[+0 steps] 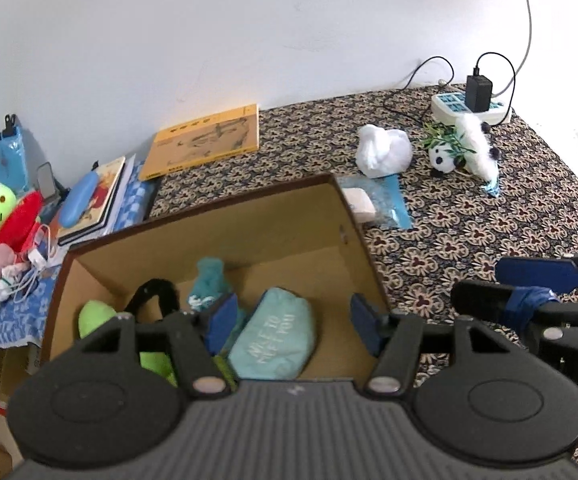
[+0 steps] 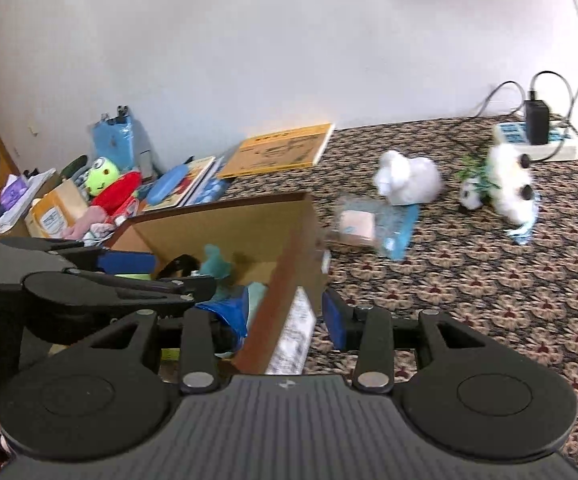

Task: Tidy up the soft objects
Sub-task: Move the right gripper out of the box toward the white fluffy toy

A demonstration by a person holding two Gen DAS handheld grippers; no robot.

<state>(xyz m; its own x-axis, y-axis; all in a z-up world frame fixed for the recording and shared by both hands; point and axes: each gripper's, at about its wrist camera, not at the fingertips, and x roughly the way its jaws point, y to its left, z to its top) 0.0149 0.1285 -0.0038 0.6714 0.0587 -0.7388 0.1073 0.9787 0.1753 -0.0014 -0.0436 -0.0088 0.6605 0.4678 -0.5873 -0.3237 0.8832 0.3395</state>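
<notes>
Patterned cloth surface against a white wall. Cardboard box (image 1: pixel 217 220) — already holds a teal pouch (image 1: pixel 275 332) and green plush (image 1: pixel 97 314). Left outside: white plush (image 1: pixel 385 150), panda (image 1: pixel 465 148). Left gripper (image 1: pixel 293 324) and right gripper (image 2: pixel 285 312) — jaws wide apart, empty.

A yellow book (image 1: pixel 205 141) is lying flat on the patterned cloth (image 1: pixel 469 236) near the white wall (image 1: pixel 209 32). A power strip (image 1: pixel 469 107) is sitting at the far right edge with a black charger (image 1: pixel 479 90) plugged into it and cables trailing up the wall. A blue glasses case (image 1: pixel 79 200) is resting on a stack of books (image 1: pixel 97 204) at the left.
</notes>
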